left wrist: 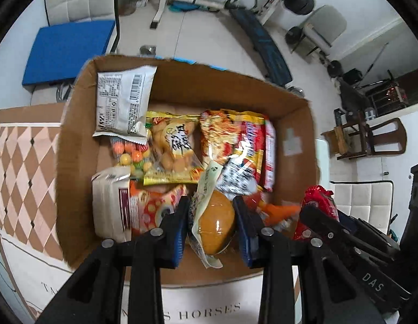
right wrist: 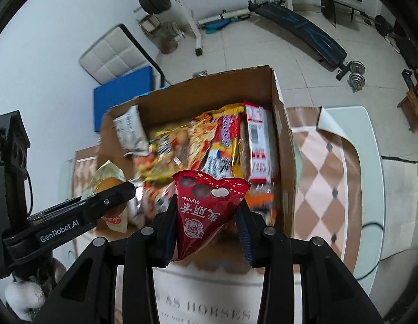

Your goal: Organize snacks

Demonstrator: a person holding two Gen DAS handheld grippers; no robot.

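Note:
An open cardboard box (left wrist: 182,81) on the table holds several snack packs. My left gripper (left wrist: 211,213) is shut on a wrapped bun in clear plastic (left wrist: 215,224), held over the box's near side. My right gripper (right wrist: 207,213) is shut on a red Mylikes chocolate bag (right wrist: 203,205), held above the box's near edge (right wrist: 279,124). That red bag also shows in the left wrist view (left wrist: 316,210), to the right of the bun. The bun and left gripper show at the left of the right wrist view (right wrist: 109,186).
The box holds a white pack (left wrist: 122,100), a yellow puff bag (left wrist: 173,151), a noodle pack (left wrist: 217,135) and a red biscuit pack (left wrist: 254,145). A checkered cloth (right wrist: 325,167) covers the table. Weight benches (right wrist: 303,27) and chairs stand beyond.

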